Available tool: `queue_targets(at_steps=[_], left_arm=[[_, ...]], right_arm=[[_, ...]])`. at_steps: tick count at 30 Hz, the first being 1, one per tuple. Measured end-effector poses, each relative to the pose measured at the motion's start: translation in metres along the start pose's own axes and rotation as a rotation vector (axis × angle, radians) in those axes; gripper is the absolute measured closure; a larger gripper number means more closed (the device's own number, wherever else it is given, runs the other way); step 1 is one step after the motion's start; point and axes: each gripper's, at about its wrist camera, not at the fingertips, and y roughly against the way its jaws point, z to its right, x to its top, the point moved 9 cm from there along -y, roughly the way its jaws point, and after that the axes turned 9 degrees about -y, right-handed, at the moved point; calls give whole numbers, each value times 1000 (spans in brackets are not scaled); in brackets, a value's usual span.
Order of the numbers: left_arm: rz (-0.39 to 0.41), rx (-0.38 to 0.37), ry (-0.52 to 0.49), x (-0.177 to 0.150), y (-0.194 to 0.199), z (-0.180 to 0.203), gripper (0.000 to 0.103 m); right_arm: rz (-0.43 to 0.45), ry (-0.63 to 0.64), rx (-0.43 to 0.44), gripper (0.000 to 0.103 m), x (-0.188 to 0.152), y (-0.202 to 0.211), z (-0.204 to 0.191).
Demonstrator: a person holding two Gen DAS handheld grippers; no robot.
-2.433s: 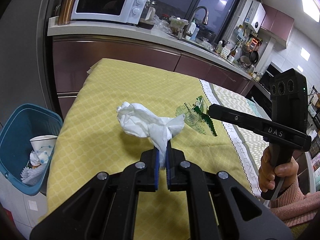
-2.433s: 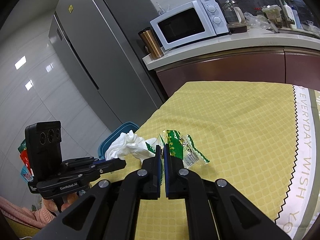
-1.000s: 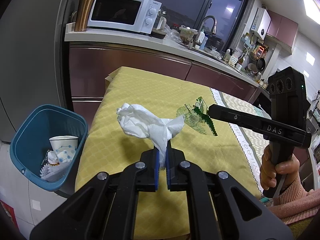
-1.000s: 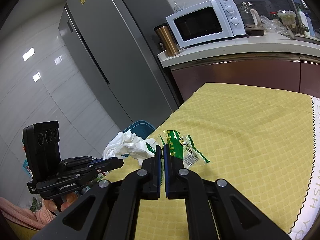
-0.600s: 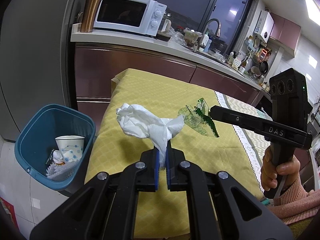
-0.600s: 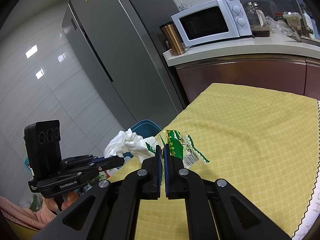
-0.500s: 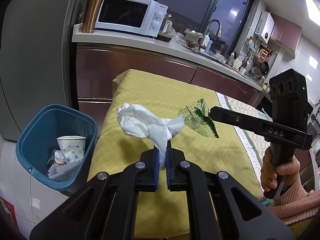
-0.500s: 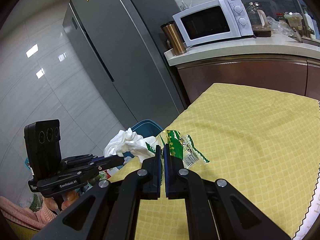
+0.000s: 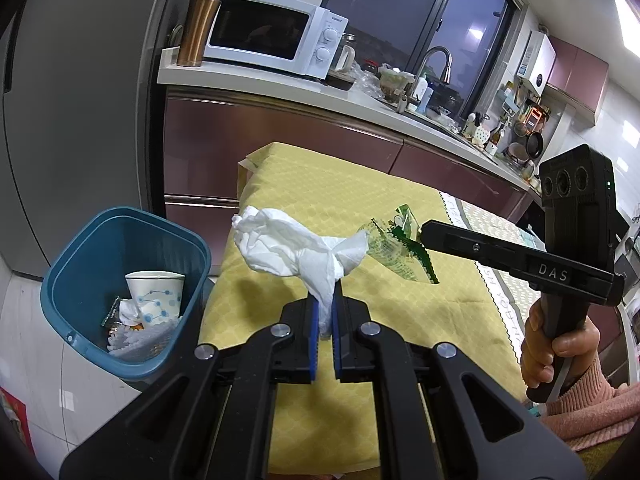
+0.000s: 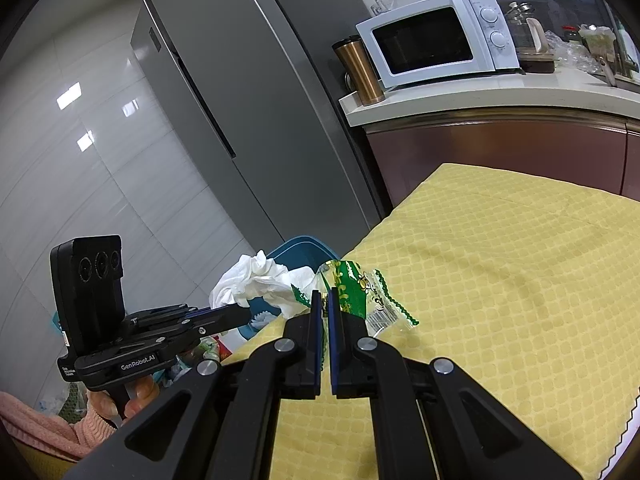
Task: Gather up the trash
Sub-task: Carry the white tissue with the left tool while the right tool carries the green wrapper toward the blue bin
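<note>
My left gripper (image 9: 326, 308) is shut on a crumpled white tissue (image 9: 292, 248) and holds it above the left edge of the yellow tablecloth (image 9: 320, 188). My right gripper (image 10: 325, 302) is shut on a green and clear plastic wrapper (image 10: 360, 288), held above the cloth. In the left wrist view the right gripper (image 9: 424, 232) holds the wrapper (image 9: 390, 248) just right of the tissue. In the right wrist view the left gripper (image 10: 240, 312) holds the tissue (image 10: 256, 280) to the left. A blue bin (image 9: 120, 284) on the floor left of the table holds a paper cup (image 9: 156, 294) and scraps.
A grey fridge (image 10: 240, 100) stands behind the bin (image 10: 304, 248). A counter (image 9: 280, 84) with a white microwave (image 9: 272, 40), a copper tumbler (image 9: 198, 28) and a sink lies beyond the table. The tablecloth (image 10: 520, 264) stretches right.
Both grippers have moved left together with their trash still held. The bin now shows more fully and closer below the left gripper.
</note>
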Motion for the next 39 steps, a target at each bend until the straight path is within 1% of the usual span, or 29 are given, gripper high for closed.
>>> queue_targets(at_steps=[30,39], left_arm=[[9,46,40,0,12,-23,98],[16,69,54,1,16,-37,98]], right_arm=[[-45,28,21,101,-3,-22,-18],[-58,44,32,101,-4,-29,-25]])
